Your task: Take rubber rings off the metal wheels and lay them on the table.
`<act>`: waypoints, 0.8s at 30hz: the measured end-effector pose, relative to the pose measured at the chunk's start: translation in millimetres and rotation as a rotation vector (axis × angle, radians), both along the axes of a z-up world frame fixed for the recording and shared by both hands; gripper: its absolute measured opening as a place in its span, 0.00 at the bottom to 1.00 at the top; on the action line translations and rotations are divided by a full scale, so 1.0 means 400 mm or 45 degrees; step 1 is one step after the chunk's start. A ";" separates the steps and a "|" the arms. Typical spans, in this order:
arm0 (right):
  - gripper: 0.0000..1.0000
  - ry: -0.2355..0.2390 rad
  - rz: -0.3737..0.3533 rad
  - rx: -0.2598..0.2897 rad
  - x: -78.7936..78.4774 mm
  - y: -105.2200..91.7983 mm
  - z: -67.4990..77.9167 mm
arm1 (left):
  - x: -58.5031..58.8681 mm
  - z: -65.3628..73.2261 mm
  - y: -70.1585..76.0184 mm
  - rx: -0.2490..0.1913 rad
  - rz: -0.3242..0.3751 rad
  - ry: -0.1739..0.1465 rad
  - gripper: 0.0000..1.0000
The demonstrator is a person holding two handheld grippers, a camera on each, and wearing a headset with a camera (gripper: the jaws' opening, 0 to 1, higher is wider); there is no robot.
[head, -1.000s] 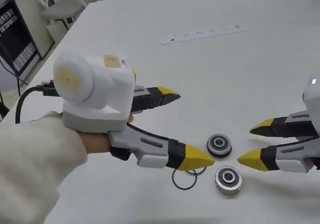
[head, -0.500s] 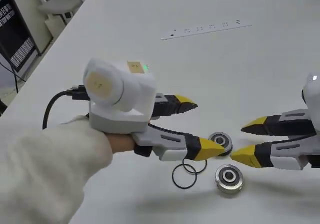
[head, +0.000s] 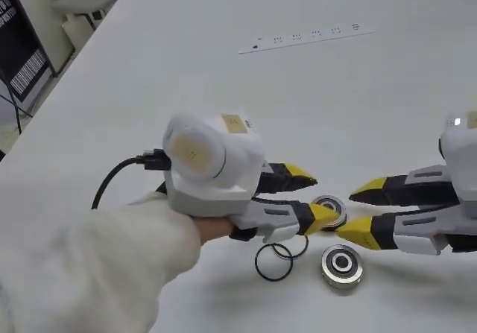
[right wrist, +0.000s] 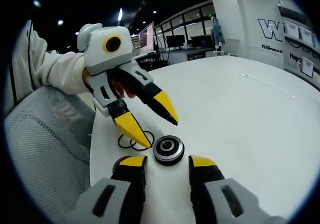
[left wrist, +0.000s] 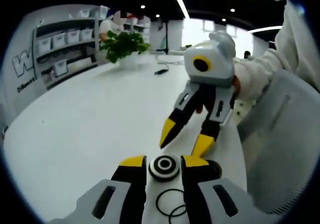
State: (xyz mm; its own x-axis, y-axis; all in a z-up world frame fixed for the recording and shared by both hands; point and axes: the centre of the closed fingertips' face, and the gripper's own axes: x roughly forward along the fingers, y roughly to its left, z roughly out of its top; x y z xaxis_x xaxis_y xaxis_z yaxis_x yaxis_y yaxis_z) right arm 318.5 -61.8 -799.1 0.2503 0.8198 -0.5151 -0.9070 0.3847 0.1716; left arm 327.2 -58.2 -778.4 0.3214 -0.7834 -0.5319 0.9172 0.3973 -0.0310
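I record the 2 metal wheels (head: 342,264) silver with black centres, the 2 rubber rings (head: 256,263) black, the table (head: 186,65) plain white, and left gripper (head: 322,197) and right gripper (head: 346,212) white-grey, jaws black tipped yellow.

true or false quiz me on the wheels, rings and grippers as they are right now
1. Two metal wheels lie on the table. True.
2. The wheels are stacked. False: they lie side by side, apart.
3. Two rubber rings lie loose on the table. True.
4. The left hand-held gripper is shut on a ring. False: its jaws are open, and a wheel sits between their tips.
5. The right hand-held gripper is open. True.
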 end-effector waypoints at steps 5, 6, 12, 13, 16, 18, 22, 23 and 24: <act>0.26 -0.004 0.001 -0.018 0.002 0.005 -0.011 | -0.003 -0.023 -0.003 0.027 0.007 -0.002 0.20; 0.26 -0.003 0.004 -0.024 0.002 0.007 -0.015 | -0.005 -0.028 -0.004 0.033 0.008 -0.001 0.18; 0.23 -0.010 0.007 -0.027 0.003 0.011 -0.019 | -0.008 -0.037 -0.007 0.047 0.009 -0.007 0.16; 0.22 -0.012 0.007 -0.031 0.003 0.011 -0.021 | -0.006 -0.038 -0.005 0.051 0.015 -0.006 0.17; 0.21 -0.021 0.012 -0.042 0.003 0.011 -0.026 | -0.004 -0.041 -0.001 0.048 0.028 -0.003 0.15; 0.19 -0.028 0.014 -0.051 0.004 0.010 -0.028 | -0.006 -0.041 -0.002 0.054 0.021 -0.011 0.15; 0.19 -0.041 0.018 -0.057 0.004 0.010 -0.027 | -0.006 -0.042 -0.004 0.051 0.024 -0.010 0.14; 0.19 -0.047 0.019 -0.059 0.004 0.010 -0.027 | -0.006 -0.041 -0.004 0.047 0.023 -0.010 0.14; 0.18 -0.051 0.022 -0.062 0.004 0.010 -0.027 | -0.005 -0.041 -0.004 0.045 0.024 -0.011 0.14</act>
State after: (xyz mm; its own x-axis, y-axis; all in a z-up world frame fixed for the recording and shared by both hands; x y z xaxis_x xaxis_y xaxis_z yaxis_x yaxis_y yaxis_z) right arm 320.2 -57.9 -809.7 0.2577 0.7985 -0.5440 -0.9193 0.3760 0.1163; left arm 325.2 -60.0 -794.9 0.3404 -0.7582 -0.5561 0.9098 0.4150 -0.0089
